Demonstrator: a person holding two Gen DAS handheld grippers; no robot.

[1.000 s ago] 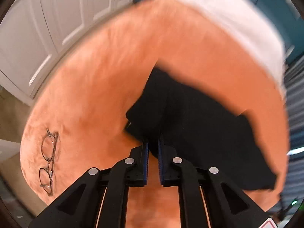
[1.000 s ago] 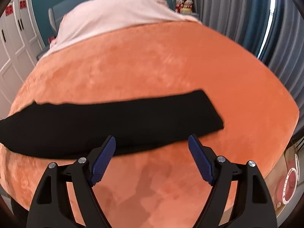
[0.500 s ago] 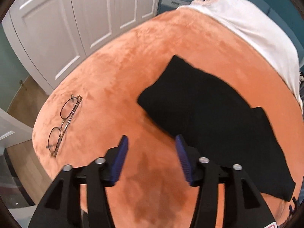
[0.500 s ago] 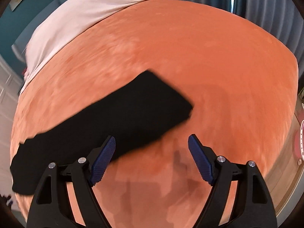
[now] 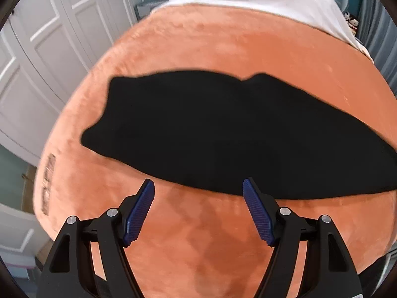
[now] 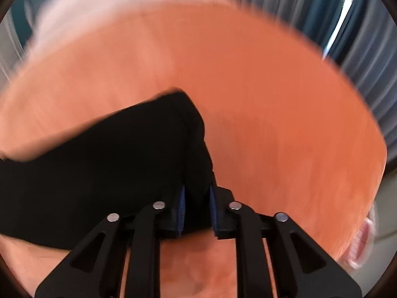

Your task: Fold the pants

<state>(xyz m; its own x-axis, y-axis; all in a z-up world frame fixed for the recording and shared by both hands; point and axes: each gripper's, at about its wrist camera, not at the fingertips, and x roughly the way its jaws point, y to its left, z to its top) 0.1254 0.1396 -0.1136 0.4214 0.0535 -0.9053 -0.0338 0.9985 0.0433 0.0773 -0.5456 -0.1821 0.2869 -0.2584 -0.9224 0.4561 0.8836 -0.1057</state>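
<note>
pants (image 5: 223, 134) lie in a long strip across the orange bed (image 5: 223, 248) | right gripper (image 6: 197, 208) fingers clenched on their right end, likely to fold it over | left gripper (image 5: 198, 208) fingers released, hovering near the near edge

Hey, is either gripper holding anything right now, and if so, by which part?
The right gripper is shut on the black pants, pinching the near edge at their right end. The left gripper is open, holding nothing.
</note>
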